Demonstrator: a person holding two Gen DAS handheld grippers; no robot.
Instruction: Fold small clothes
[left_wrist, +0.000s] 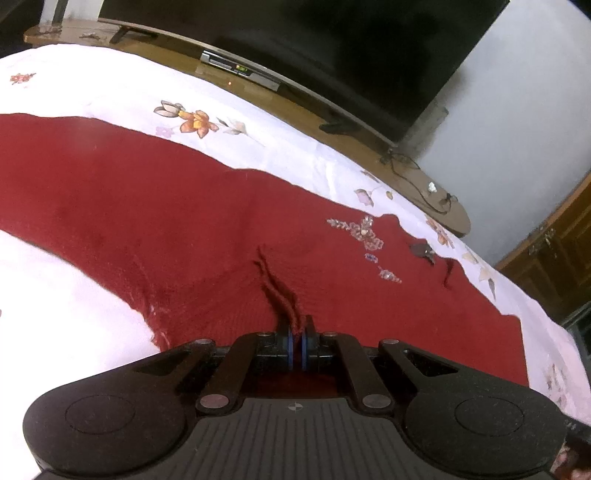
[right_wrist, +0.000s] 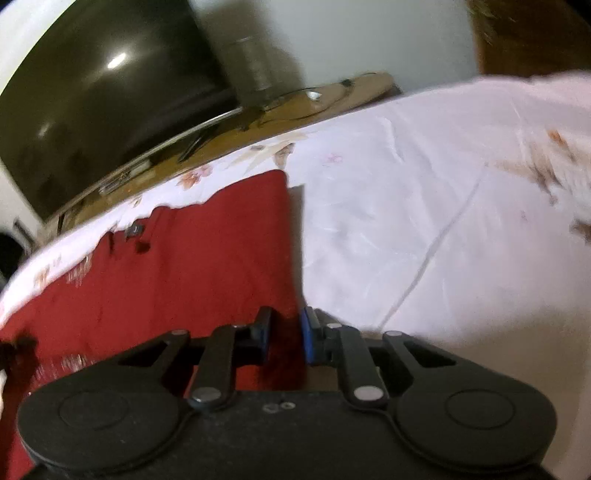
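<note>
A red knit garment (left_wrist: 155, 206) with a beaded flower motif (left_wrist: 364, 234) lies spread flat on a white floral bedsheet (left_wrist: 110, 92). My left gripper (left_wrist: 297, 334) is shut on a pinched ridge of the red fabric near its front edge. In the right wrist view the same red garment (right_wrist: 192, 258) lies to the left, its straight side edge running up the frame. My right gripper (right_wrist: 284, 334) is open, its jaws a little apart, astride that edge at the garment's near corner, with red cloth between the pads.
A wooden TV stand (left_wrist: 295, 107) runs along the far side of the bed with a large dark television (left_wrist: 332, 44), a set-top box (left_wrist: 240, 70) and cables (left_wrist: 424, 184). A wooden cabinet (left_wrist: 554, 251) stands at right. White sheet (right_wrist: 424, 221) stretches right of the garment.
</note>
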